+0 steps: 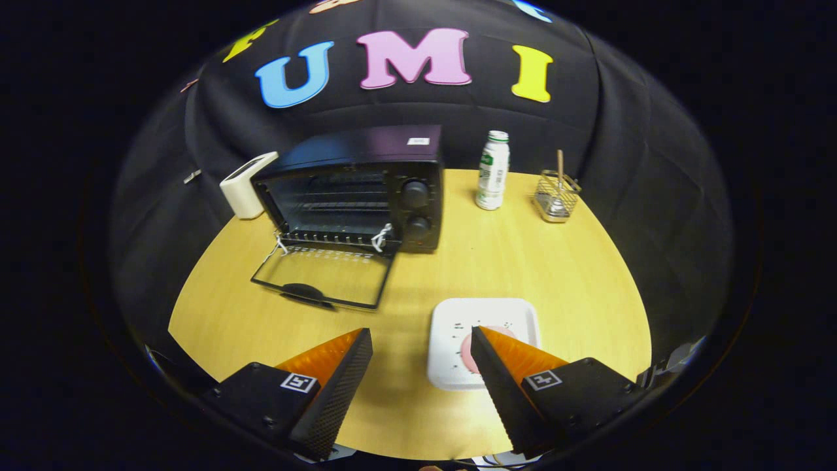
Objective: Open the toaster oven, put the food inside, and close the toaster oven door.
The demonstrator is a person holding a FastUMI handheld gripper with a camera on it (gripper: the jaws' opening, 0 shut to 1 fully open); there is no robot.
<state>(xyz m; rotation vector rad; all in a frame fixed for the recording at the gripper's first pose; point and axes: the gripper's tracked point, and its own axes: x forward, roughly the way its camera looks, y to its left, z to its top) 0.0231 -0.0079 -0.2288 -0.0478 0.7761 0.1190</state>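
Gripper (422,340) fingers spread wide and holding nothing hover over a wooden table (523,261), the right one overlapping a white plate (458,314) that carries a pink piece of food (468,353). At 11 o'clock beyond them the black toaster oven (366,190) stands with its door (324,275) dropped flat — rack bare. A white bottle (492,171) and wire basket (556,196) stand at 1 o'clock, a white box (245,183) beside the oven.
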